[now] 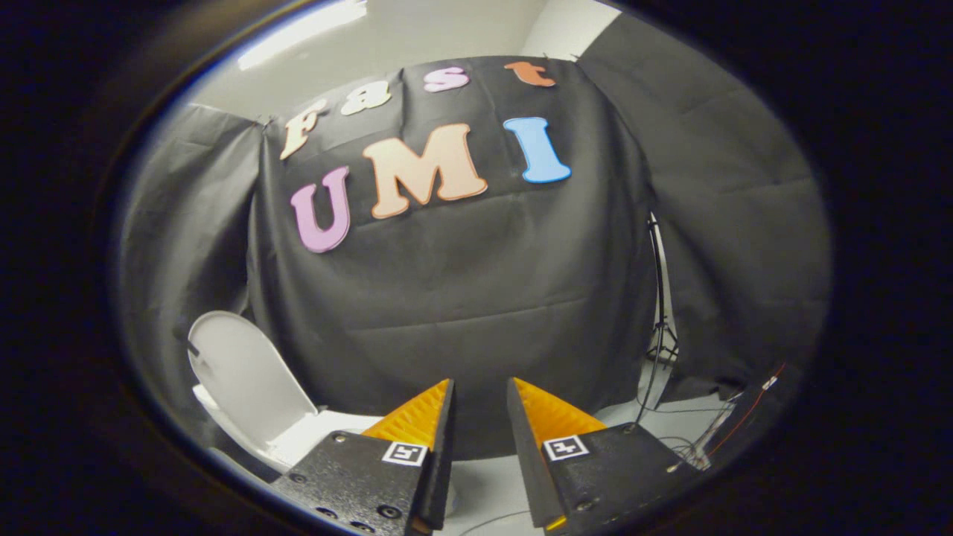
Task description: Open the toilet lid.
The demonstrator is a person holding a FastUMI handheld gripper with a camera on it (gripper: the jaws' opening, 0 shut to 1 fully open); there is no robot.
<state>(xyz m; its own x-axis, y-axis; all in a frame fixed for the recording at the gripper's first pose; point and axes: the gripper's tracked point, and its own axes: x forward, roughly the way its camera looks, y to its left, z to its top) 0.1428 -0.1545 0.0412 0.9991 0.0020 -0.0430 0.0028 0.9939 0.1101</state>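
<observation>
Holding my gripper (480, 394) slightly parted, empty — toilet lid (242, 376) upright, well off beside my fingers.

You have one white plastic toilet (294, 439) at the lower left, its one oval lid (242, 380) raised, one thin black tripod stand (659, 313) at the right, and one gripper (480, 398) with two fingers parted around nothing.

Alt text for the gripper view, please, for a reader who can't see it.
A white toilet lid stands raised, off to the left of the gripper. The gripper's fingers are slightly apart, holding nothing, aimed at the black cloth wall. A tripod stand stands to the right.
</observation>
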